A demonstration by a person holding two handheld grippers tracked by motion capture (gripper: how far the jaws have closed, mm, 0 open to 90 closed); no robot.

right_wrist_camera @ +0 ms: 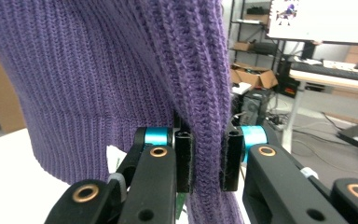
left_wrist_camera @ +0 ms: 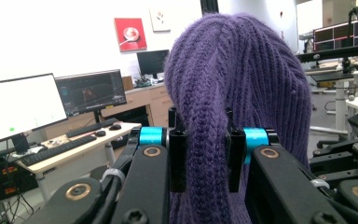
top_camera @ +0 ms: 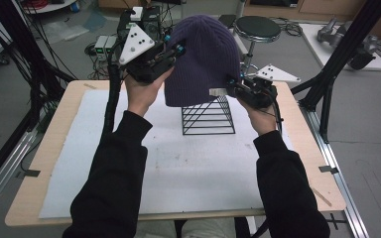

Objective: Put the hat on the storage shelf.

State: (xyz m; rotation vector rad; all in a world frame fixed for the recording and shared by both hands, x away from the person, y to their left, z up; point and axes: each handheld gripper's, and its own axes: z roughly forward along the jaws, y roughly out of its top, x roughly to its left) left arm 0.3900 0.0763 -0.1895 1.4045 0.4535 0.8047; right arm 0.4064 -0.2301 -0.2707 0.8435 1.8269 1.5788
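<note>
A purple knitted beanie (top_camera: 203,59) hangs in the air above a black wire stand (top_camera: 208,115) at the middle of the table. My left gripper (top_camera: 174,51) is shut on the hat's upper left side, and a thick fold of knit (left_wrist_camera: 205,158) is pinched between its pads. My right gripper (top_camera: 232,84) is shut on the hat's lower right edge, with a bunched fold (right_wrist_camera: 207,154) squeezed between its jaws. A small label (top_camera: 217,91) sticks out at the hem near the right gripper. The hat's hem covers the top of the stand.
A white mat (top_camera: 178,163) covers the wooden table (top_camera: 54,148). A round black stool (top_camera: 257,27) stands behind the table. Black frame posts (top_camera: 337,54) rise at the right and cables hang at the left.
</note>
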